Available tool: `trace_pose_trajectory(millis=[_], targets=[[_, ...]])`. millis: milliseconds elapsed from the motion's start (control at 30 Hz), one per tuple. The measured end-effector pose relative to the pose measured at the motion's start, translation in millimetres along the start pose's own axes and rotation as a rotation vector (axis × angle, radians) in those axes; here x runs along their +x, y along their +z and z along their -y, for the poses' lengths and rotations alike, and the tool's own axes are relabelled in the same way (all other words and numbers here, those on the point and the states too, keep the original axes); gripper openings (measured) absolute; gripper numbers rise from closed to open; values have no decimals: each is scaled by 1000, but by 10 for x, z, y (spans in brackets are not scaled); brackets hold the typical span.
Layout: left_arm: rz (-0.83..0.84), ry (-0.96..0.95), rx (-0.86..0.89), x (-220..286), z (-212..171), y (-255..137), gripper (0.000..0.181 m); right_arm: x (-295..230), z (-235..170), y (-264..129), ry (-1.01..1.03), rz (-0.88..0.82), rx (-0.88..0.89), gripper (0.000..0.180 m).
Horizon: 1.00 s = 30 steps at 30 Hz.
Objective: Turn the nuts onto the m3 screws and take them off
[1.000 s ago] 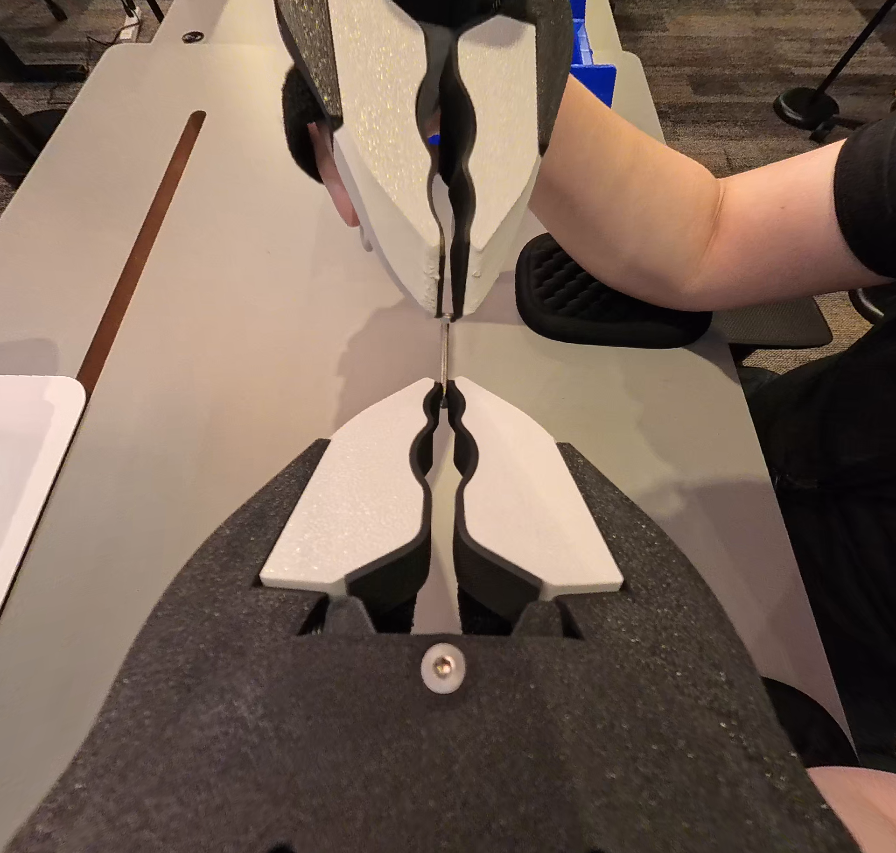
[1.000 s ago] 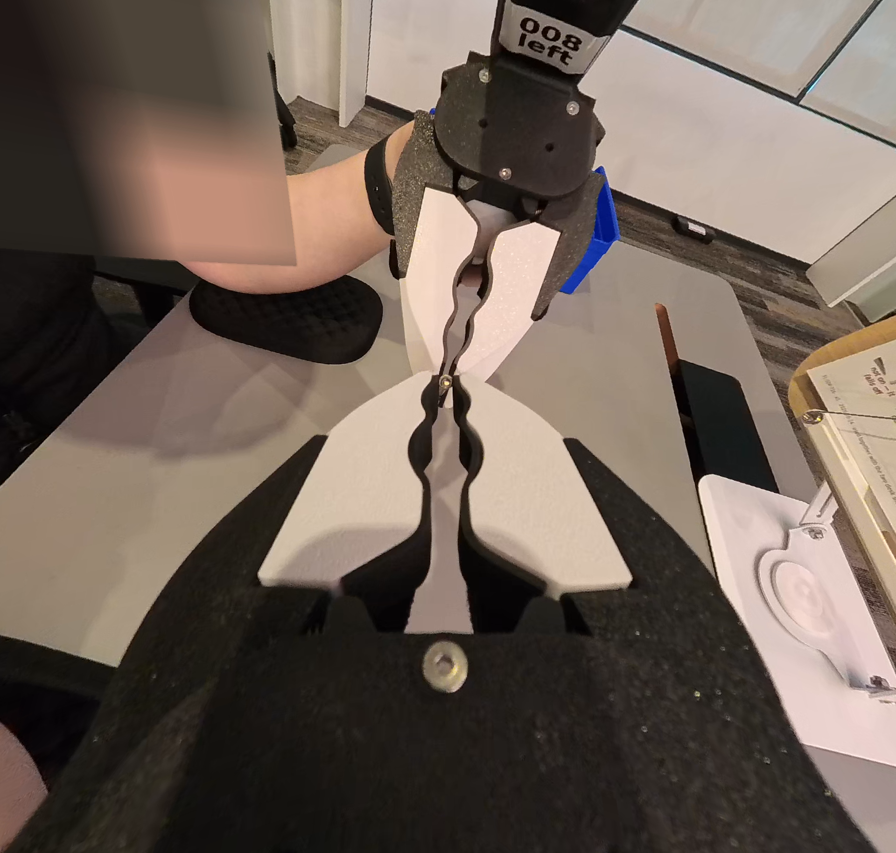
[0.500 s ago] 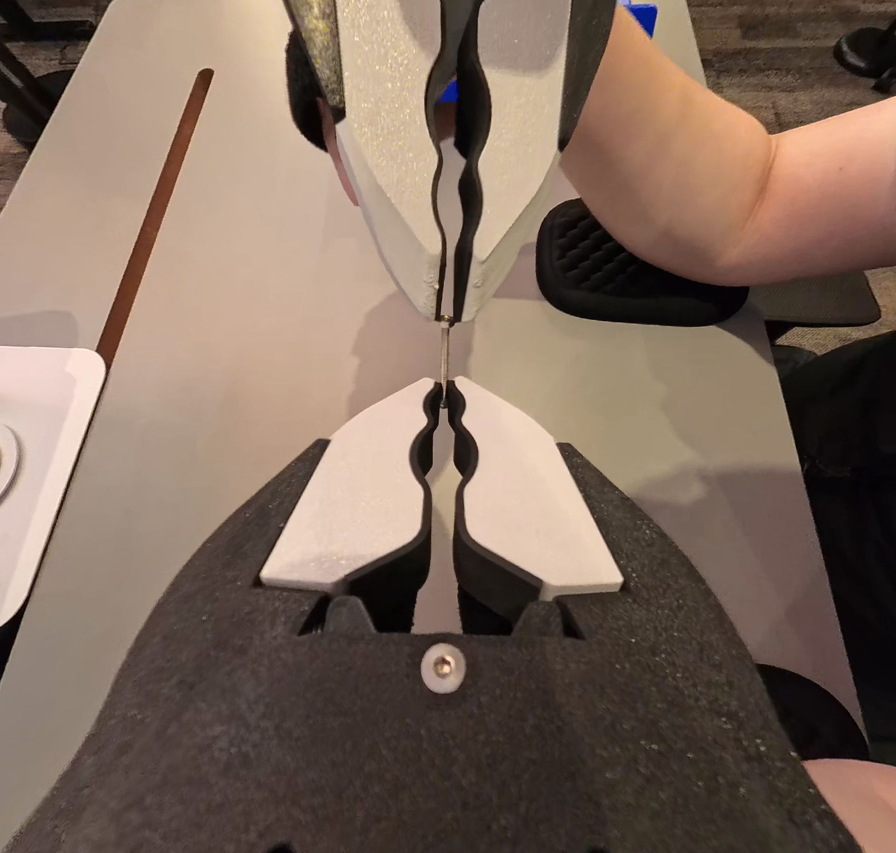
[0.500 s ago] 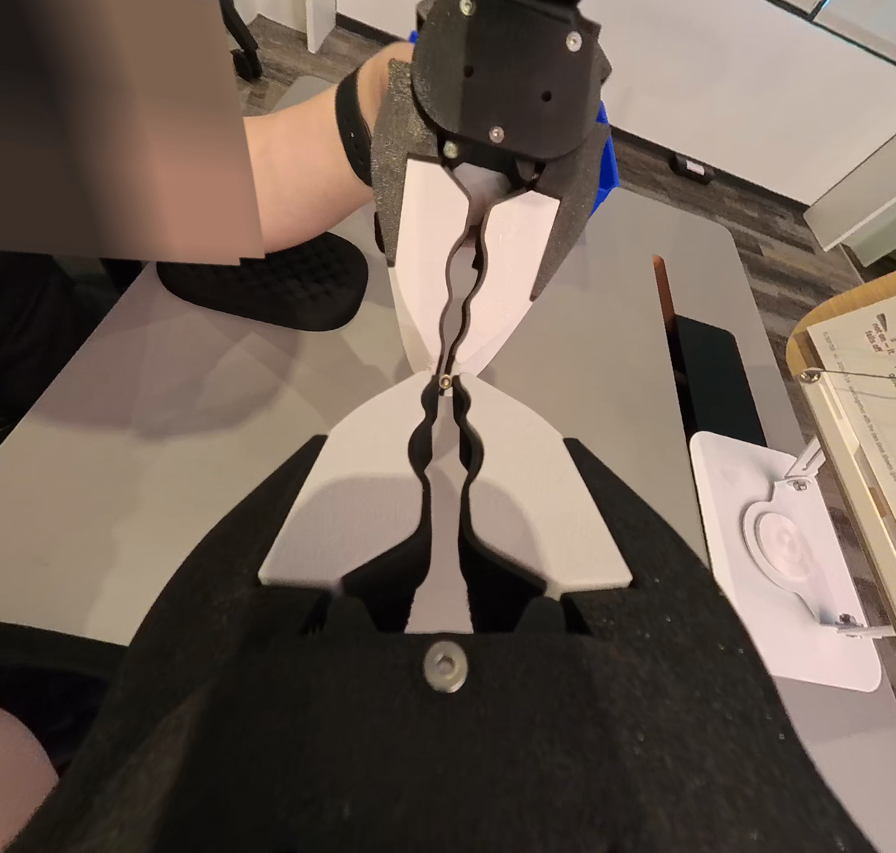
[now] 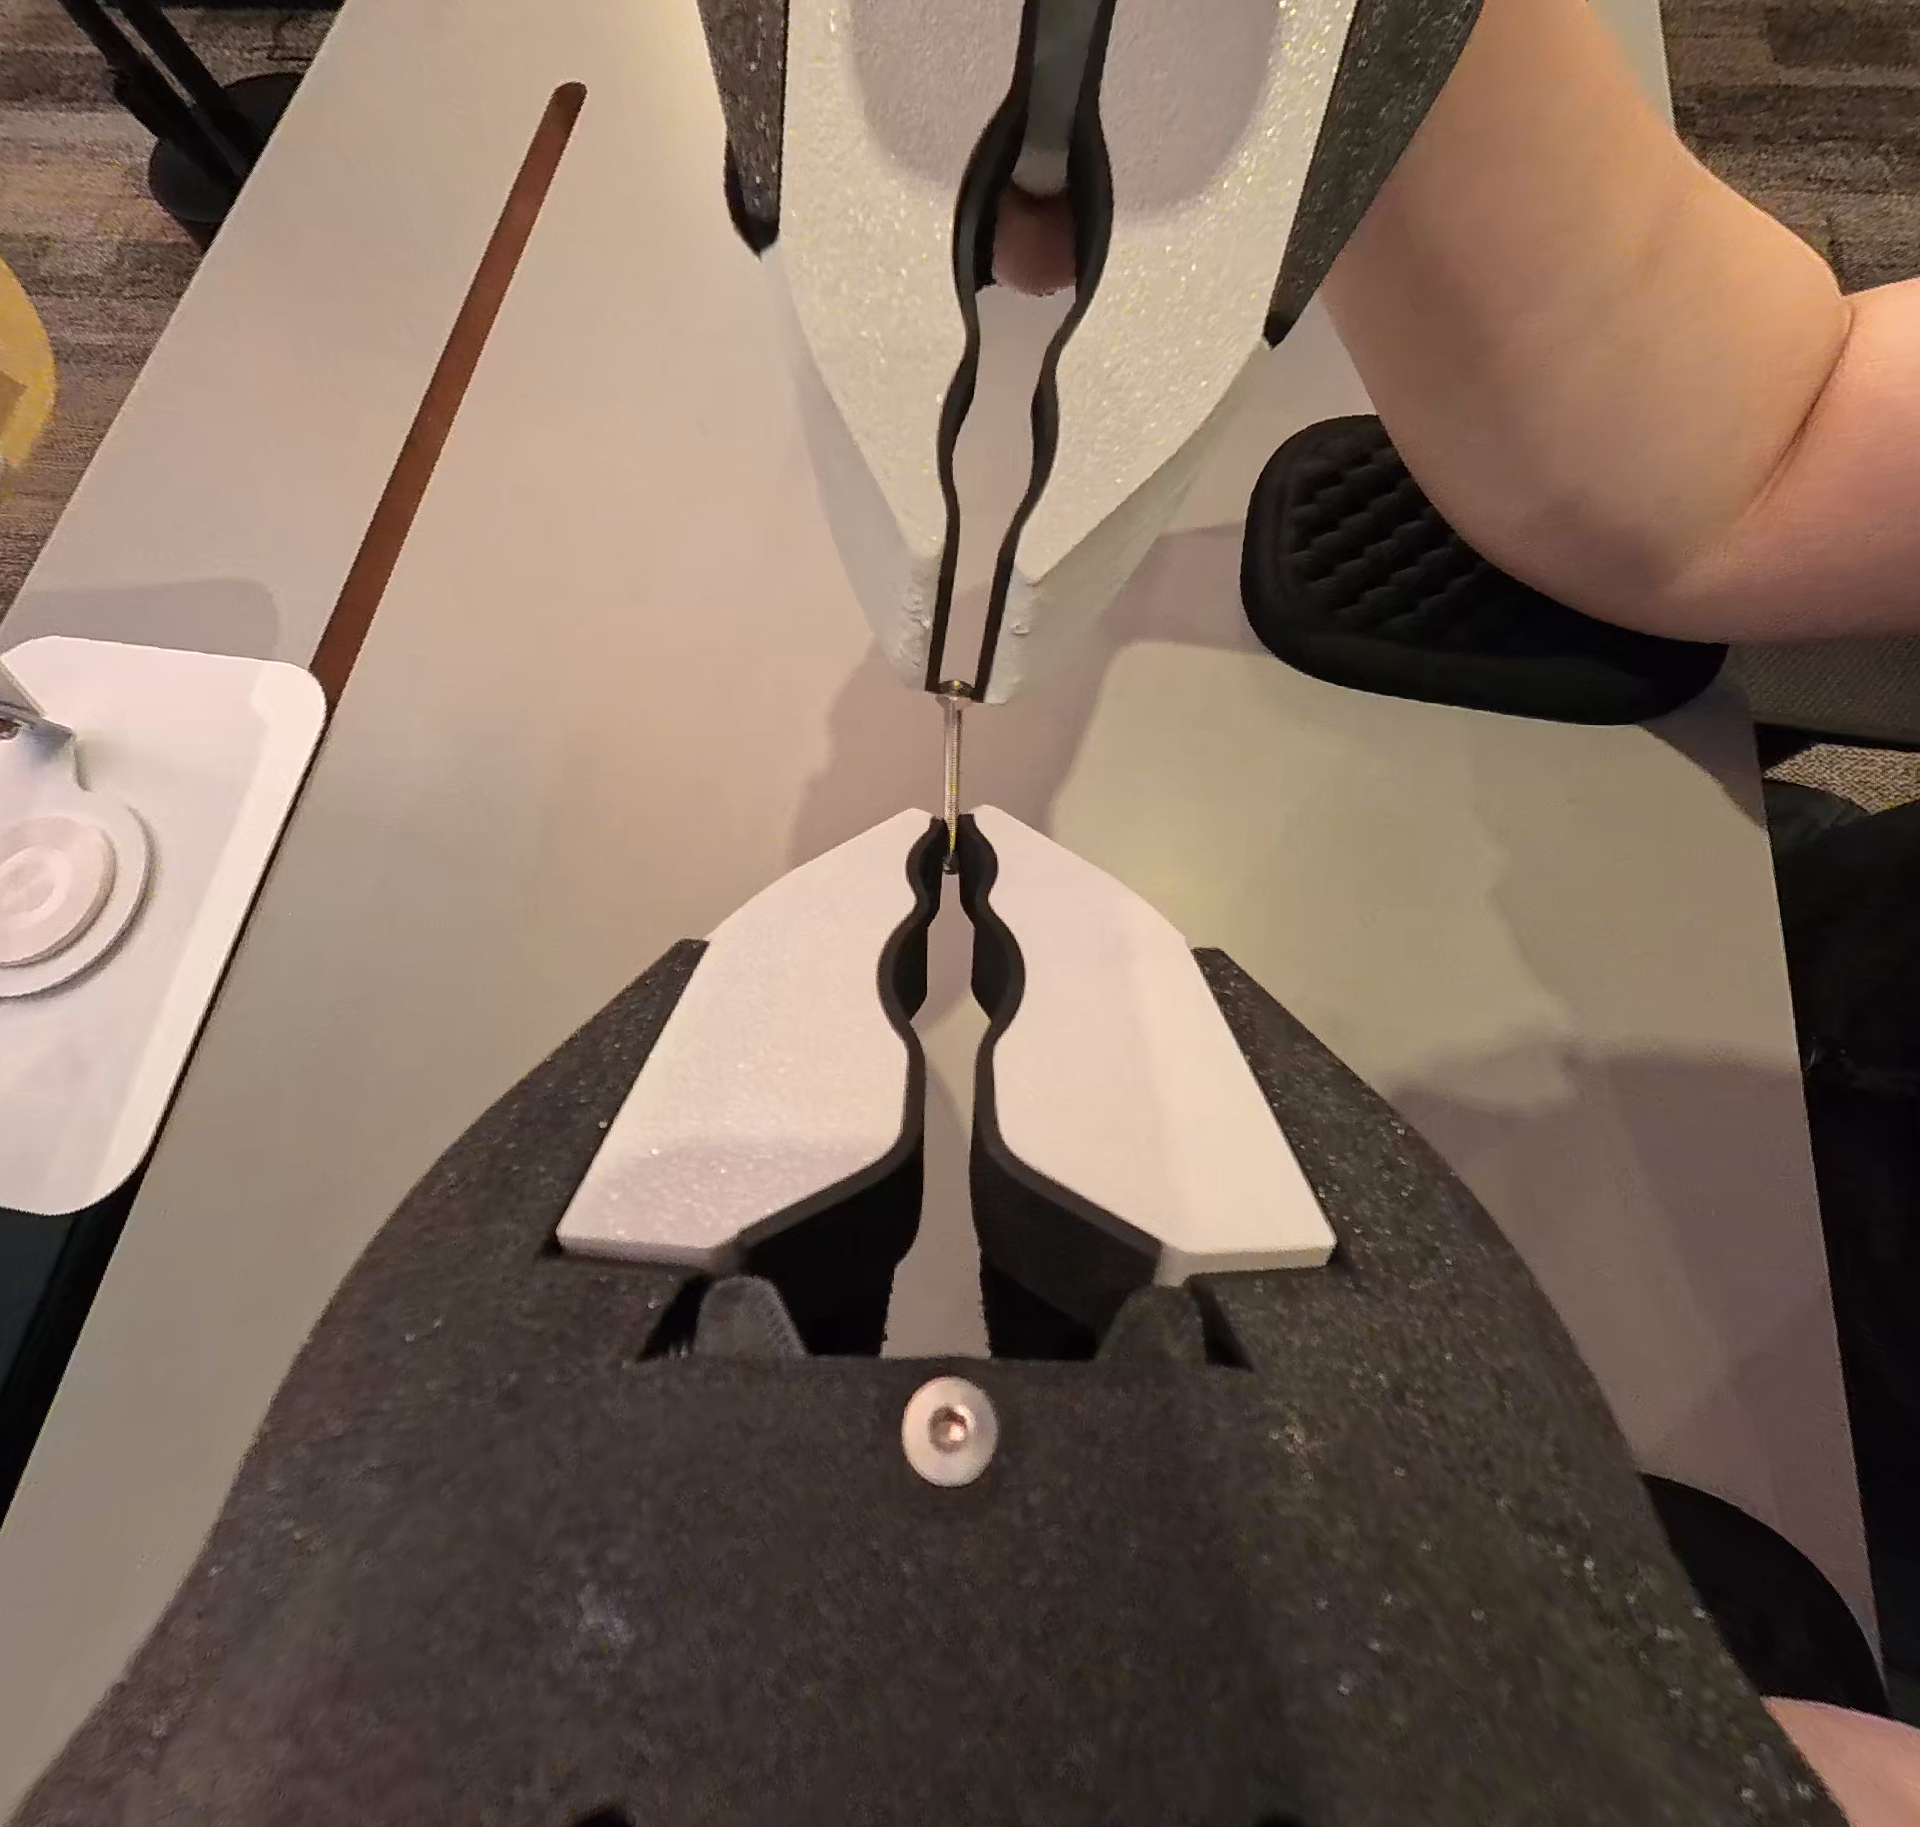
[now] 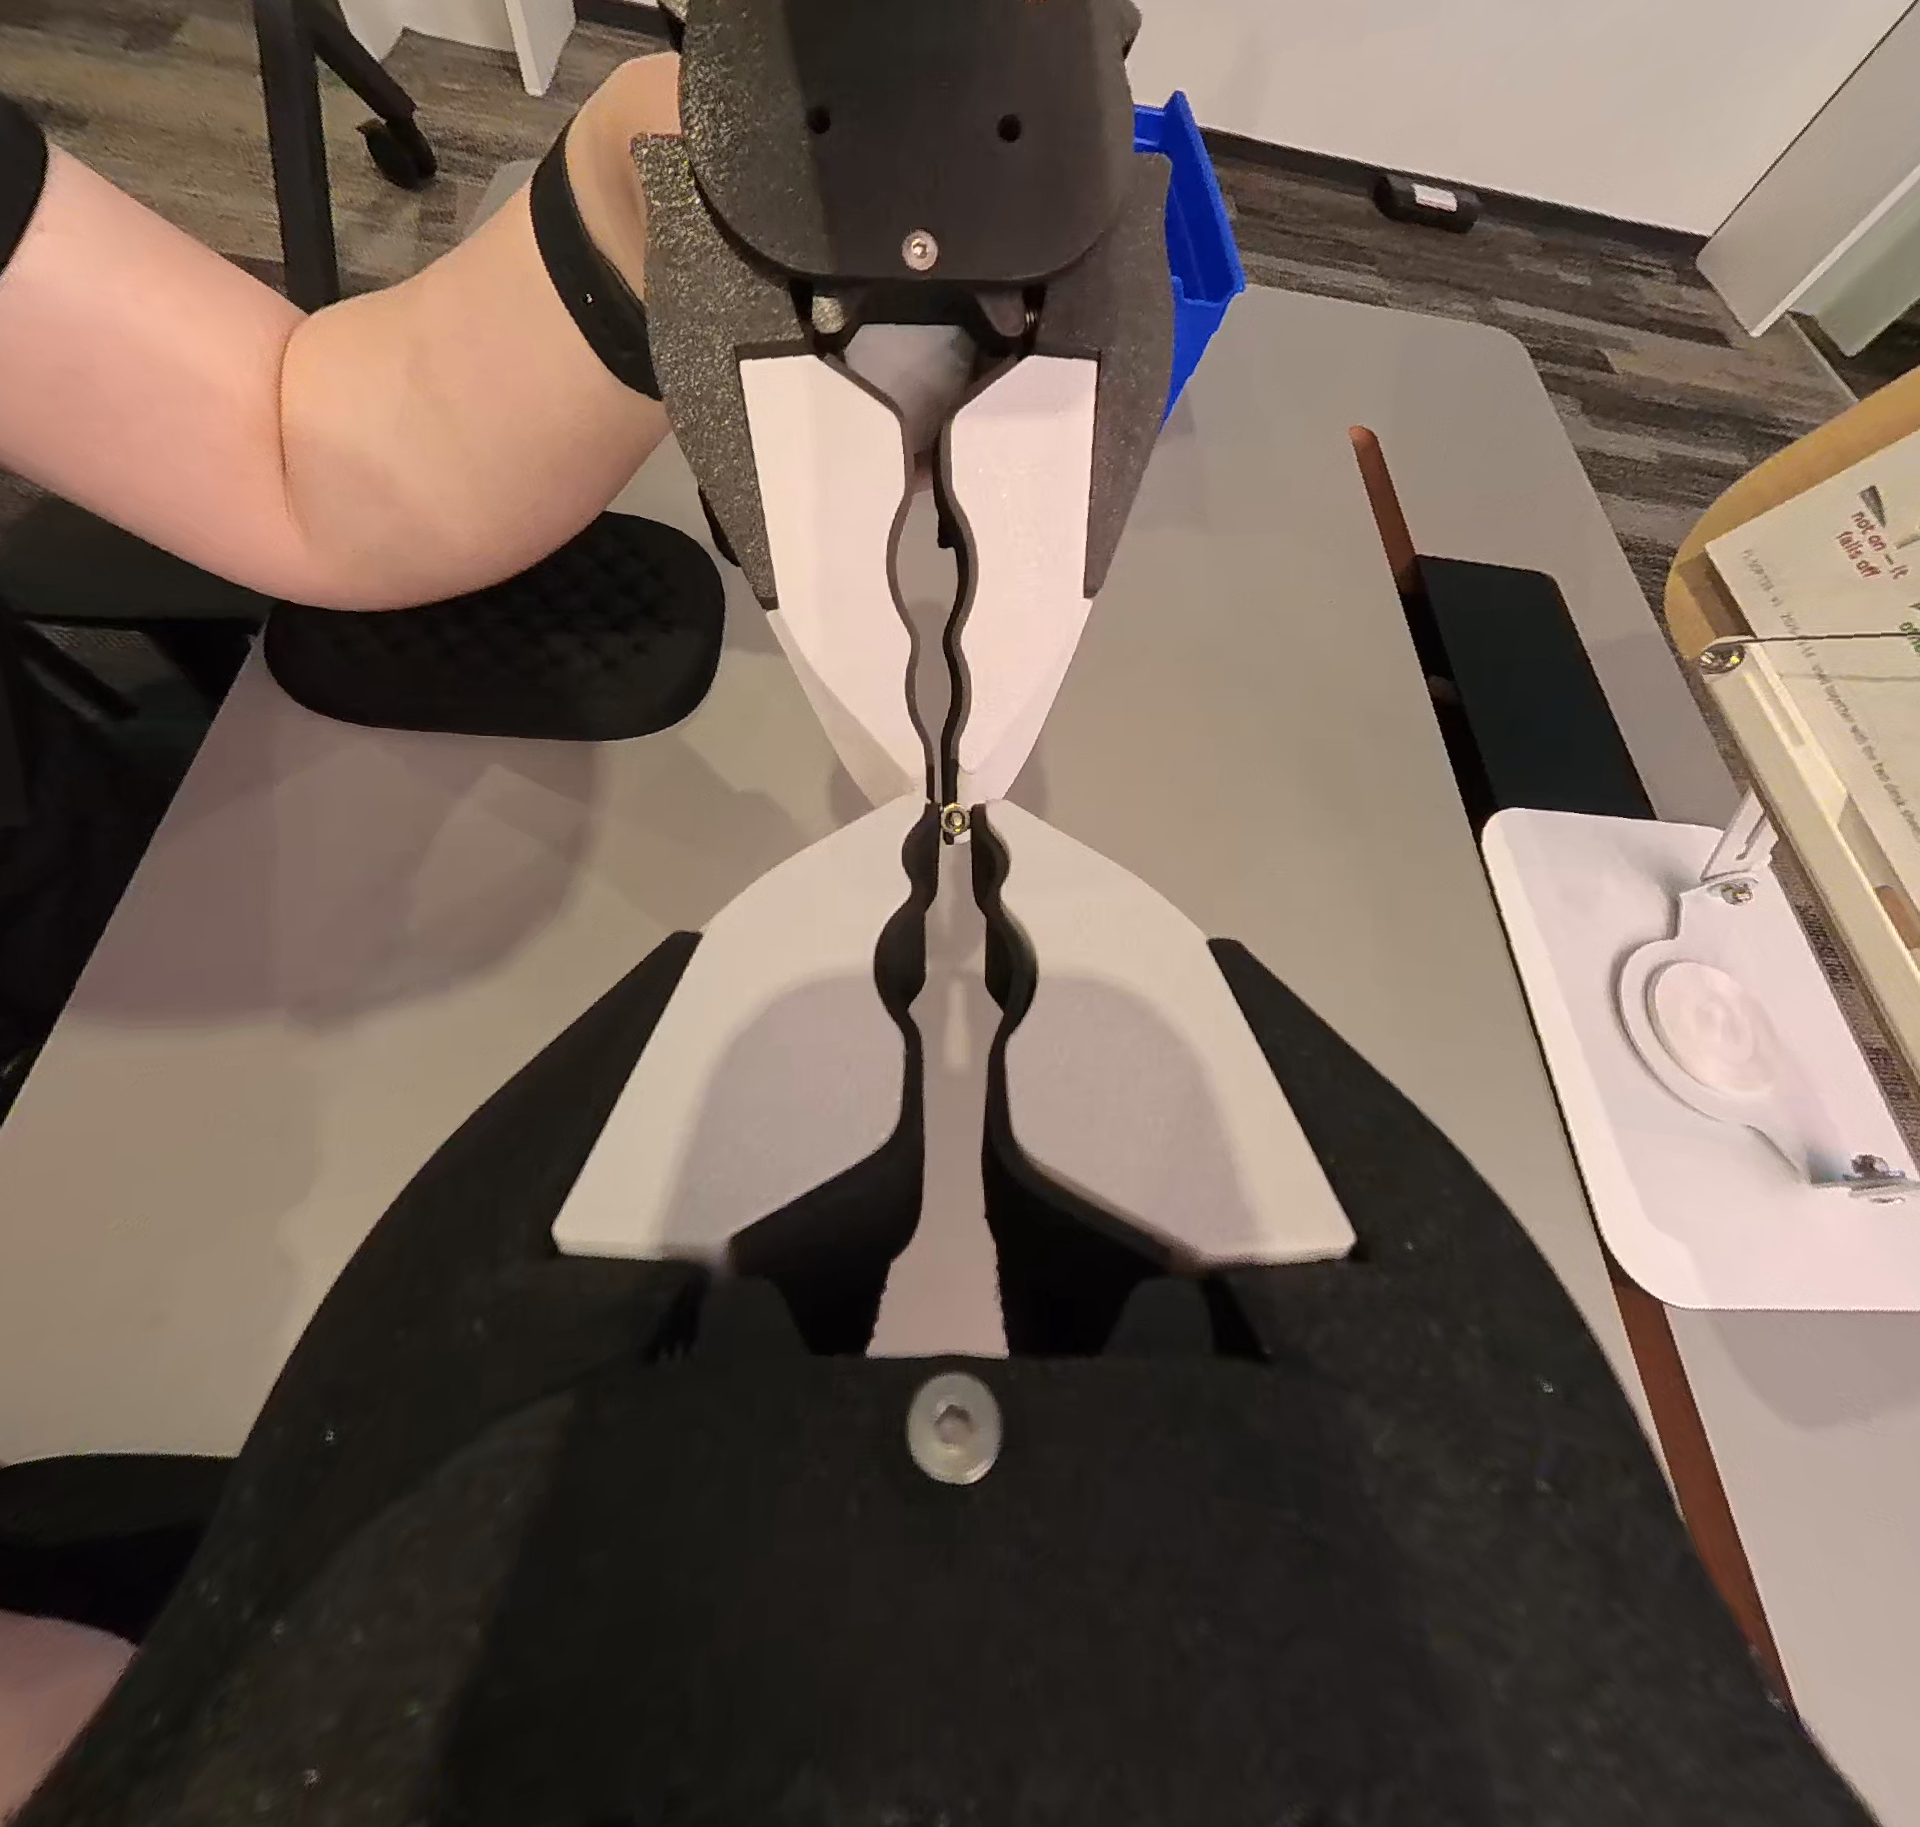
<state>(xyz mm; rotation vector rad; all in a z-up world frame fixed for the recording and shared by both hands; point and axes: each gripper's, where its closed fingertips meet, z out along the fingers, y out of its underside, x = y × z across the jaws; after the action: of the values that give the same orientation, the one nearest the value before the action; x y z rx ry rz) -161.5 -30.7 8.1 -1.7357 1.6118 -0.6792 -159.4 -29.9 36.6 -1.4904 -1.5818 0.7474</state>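
Left wrist view: the left tool (image 5: 953, 827), low in the frame, pinches one end of the screw (image 5: 951, 764). The screw points straight up the frame to the right tool (image 5: 963, 684), which pinches the nut (image 5: 957, 688) at its far tip.

Right wrist view: the right tool (image 6: 955, 821) squeezes the nut (image 6: 954, 820) at mid frame. The left tool (image 6: 943, 790) touches it from above, so the screw lies hidden straight behind the nut.

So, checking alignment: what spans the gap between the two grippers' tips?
In the left wrist view, only the thin screw bridges the left gripper and the right gripper, whose tips pinch the nut.

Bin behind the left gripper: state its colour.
Blue. The bin shows best in the right wrist view, behind the left gripper.
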Motion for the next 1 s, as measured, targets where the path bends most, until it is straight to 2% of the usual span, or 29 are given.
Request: trace_pose_trajectory(millis=[433,767,1000], targets=[[-27,5,33,47,52,-21,2,-26,26,-5,-49,4,11,6],[-27,9,59,47,87,-52,2,-21,51,-13,-71,-6,29,14],[-43,0,208,33,272,-205,2,37,229,-147,-114,-37,200,23]])
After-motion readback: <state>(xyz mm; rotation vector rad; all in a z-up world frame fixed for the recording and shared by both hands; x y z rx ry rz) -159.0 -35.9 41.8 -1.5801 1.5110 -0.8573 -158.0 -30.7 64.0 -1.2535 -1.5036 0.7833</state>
